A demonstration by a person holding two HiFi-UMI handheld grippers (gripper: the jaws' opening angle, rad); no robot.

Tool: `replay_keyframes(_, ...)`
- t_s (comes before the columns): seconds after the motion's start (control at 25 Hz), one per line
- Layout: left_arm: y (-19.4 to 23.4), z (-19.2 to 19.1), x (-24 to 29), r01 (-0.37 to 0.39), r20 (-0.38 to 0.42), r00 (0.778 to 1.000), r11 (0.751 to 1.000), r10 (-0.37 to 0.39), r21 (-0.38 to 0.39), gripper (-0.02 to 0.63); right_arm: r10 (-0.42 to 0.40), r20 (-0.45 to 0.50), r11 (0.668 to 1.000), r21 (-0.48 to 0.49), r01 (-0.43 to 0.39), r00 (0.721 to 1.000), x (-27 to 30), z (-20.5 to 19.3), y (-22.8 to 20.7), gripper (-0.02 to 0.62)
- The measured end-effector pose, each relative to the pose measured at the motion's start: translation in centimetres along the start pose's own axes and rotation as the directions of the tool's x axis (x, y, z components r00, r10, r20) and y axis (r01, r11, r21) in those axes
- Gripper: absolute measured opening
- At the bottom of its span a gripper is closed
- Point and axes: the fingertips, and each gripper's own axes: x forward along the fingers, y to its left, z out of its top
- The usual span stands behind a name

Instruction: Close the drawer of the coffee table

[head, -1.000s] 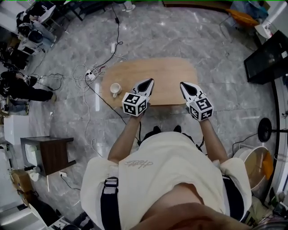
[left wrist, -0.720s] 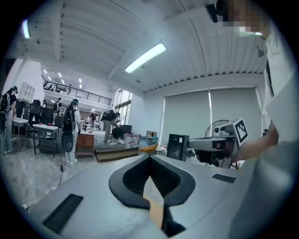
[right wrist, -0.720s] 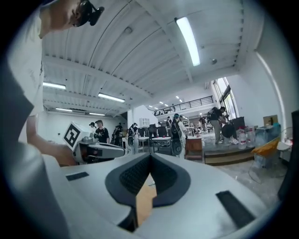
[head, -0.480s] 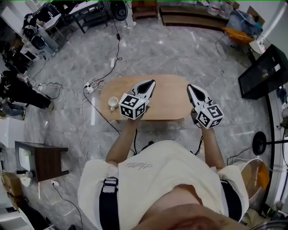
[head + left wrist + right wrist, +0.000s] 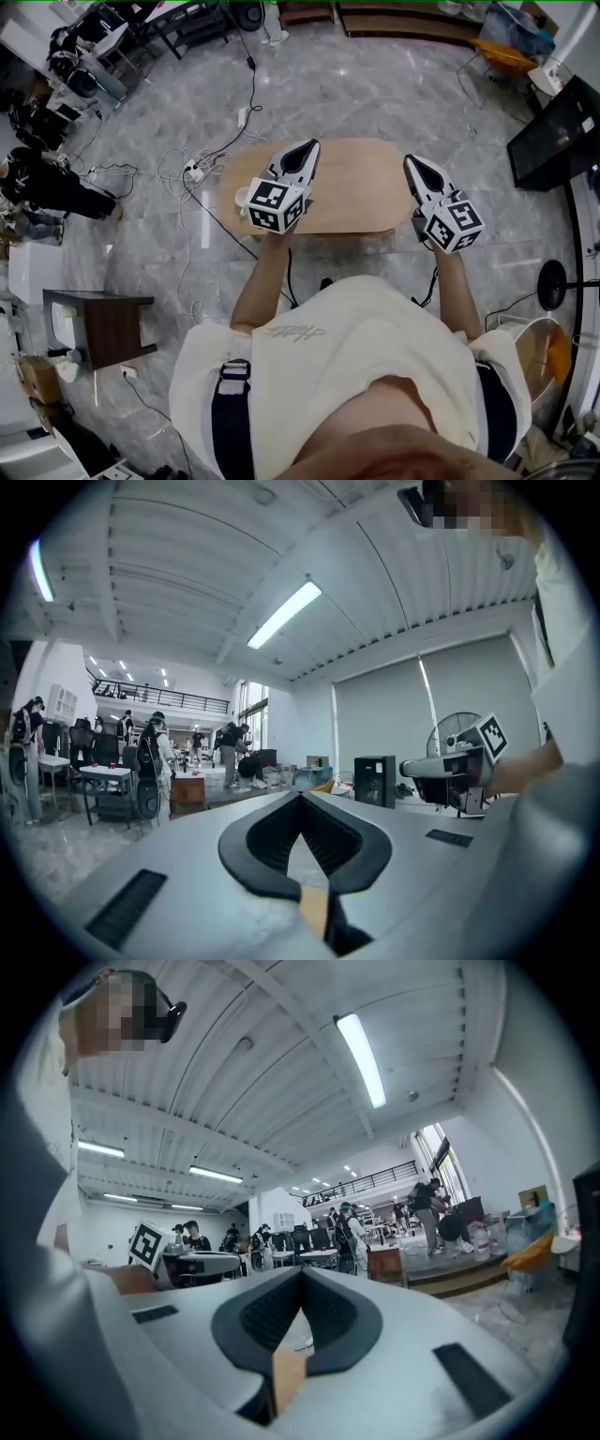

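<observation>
Both grippers hang above the oval wooden coffee table (image 5: pixel 356 187), held out in front of the person – the left gripper (image 5: pixel 306 150) over its left half, just beside a pale cup (image 5: pixel 241 195), the right gripper (image 5: pixel 412 163) at its right end. Each pair of jaws is clenched tip to tip, grasping nothing. A pale strip under the table's near edge may be the drawer (image 5: pixel 361 240) – hard to tell. Cables (image 5: pixel 187 159) trail over the marble floor (image 5: pixel 375 84)

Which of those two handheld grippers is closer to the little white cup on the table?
Left. The left gripper hovers just right of the cup, its marker cube almost overlapping it. The right gripper is over the opposite end of the table, far from the cup.
</observation>
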Motion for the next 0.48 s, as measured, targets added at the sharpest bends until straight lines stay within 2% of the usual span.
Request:
replay_keyframes(0.08,-0.1,-0.5,-0.3,-0.013,-0.014,1.0,1.0,0.013,0.014,0.005,0.004,-0.004,1.0,-0.018,-0.004,1.0,-0.1,0.0,0.2,-0.005)
replay_keyframes(0.32,0.6,-1.1,-1.4,-0.03,-0.027,0.999,0.999,0.03,-0.013,0.005,0.057,-0.004,0.998,-0.012,-0.057,0.998,0.3,0.6,1.4,-0.005)
replay_keyframes(0.48,0.9,-0.4,-1.7,-0.029,-0.017,0.999,1.0,0.029,0.0,0.005,0.07,-0.027,0.993,-0.096,-0.073,0.997,0.5,0.4,2.3,-0.006)
